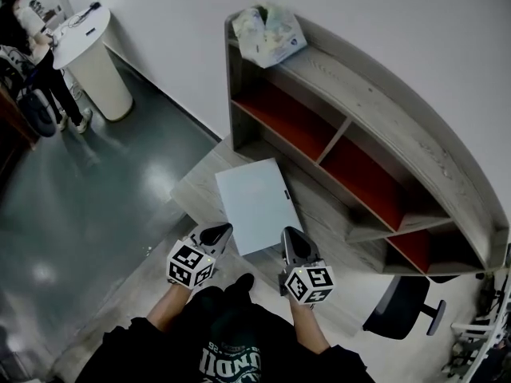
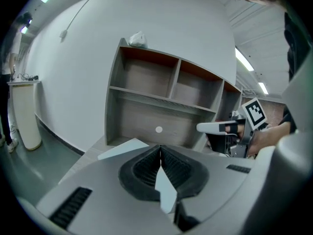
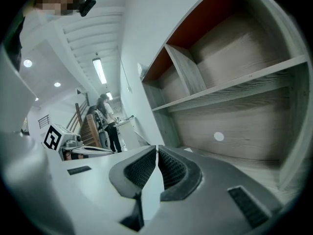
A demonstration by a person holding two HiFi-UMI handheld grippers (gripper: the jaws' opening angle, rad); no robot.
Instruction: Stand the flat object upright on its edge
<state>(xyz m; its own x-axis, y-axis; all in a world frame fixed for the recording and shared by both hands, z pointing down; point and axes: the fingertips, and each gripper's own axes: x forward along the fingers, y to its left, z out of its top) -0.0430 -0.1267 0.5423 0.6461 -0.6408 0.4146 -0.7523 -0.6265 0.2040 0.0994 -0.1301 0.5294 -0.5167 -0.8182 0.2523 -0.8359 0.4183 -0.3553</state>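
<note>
On the worktop (image 1: 323,210), before the shelf unit (image 1: 359,134), the flat board (image 1: 257,202) lies flat, not yet raised. Left hand-held gripper (image 1: 219,232) and right hand-held gripper (image 1: 291,237) flank its near edge with jaws together and empty, seemingly placed to lever that edge upward.

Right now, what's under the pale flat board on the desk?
Only the wooden desktop shows around the flat board, which lies face-down flat on it. The patch of desk directly beneath is covered, so anything lying under it cannot be seen.
</note>
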